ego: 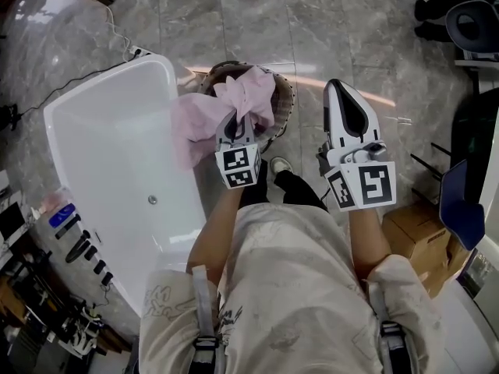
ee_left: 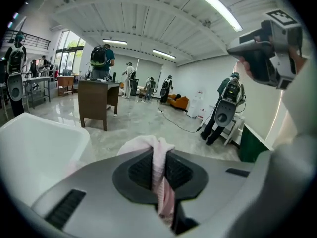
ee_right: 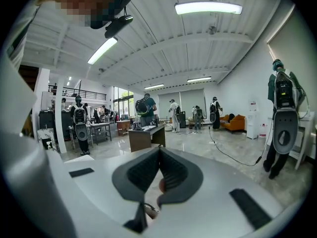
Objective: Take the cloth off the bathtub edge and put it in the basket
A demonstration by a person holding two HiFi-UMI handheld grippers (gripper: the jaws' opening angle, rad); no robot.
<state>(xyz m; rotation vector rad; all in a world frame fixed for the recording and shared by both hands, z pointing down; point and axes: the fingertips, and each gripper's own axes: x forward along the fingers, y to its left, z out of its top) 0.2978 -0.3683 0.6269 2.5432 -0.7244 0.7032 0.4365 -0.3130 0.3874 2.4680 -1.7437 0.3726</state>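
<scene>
One pink cloth (ego: 248, 98) in the left tool (ego: 237, 125), over the basket (ego: 289, 100)

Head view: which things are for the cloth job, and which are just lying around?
For the job:
- pink cloth, clamped in the left gripper
- basket
- bathtub

Just lying about:
- cardboard box
- dark clutter beside the tub
- right gripper, shut and empty
</scene>
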